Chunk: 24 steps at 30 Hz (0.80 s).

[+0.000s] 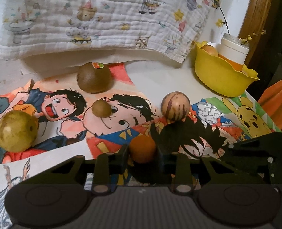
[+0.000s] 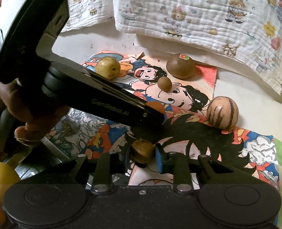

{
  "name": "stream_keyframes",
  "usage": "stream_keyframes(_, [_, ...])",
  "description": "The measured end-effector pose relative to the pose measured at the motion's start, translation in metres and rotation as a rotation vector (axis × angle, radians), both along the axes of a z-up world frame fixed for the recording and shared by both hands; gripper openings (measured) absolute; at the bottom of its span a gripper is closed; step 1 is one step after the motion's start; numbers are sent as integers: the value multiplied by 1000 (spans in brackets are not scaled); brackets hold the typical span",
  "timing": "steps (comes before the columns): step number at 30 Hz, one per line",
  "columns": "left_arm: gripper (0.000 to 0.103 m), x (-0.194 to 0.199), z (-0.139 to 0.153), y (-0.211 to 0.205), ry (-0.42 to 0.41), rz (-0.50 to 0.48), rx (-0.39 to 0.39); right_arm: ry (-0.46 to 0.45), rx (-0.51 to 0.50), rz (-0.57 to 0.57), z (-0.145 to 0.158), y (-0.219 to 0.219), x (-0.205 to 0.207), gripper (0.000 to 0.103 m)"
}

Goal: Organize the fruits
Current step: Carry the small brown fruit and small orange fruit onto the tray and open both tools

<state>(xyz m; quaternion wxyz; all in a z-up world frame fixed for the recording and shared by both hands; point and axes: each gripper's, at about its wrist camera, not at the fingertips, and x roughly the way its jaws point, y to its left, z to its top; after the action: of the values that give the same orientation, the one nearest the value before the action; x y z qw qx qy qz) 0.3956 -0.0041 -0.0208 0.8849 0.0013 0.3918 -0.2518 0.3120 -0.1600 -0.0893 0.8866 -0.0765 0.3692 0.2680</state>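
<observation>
Where the cloth ends, yellow bowl point(image 1: 221, 78) with fruit point(image 1: 209, 50)

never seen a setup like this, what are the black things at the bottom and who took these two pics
No robot here: a person holds a hand-held gripper in each hand, with a camera on each looking along its two fingers. One picture is from the left gripper, shut on a small orange fruit. The other is from the right gripper, shut on a small brown fruit; it also shows the person's hand. Cartoon drawings cover the table. On them lie a kiwi, a striped fruit and a green fruit. A yellow bowl stands behind.
</observation>
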Motion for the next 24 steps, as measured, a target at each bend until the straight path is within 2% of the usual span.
stream_keyframes(13, [34,-47,21,33,-8,64,-29,-31,26,35,20,6,-32,29])
stream_keyframes(19, [34,-79,28,53,-7,100,-37,-8,48,62,23,10,-52,29])
stream_keyframes(24, [34,-110,36,62,-15,91,-42,5,54,100,27,17,-68,29])
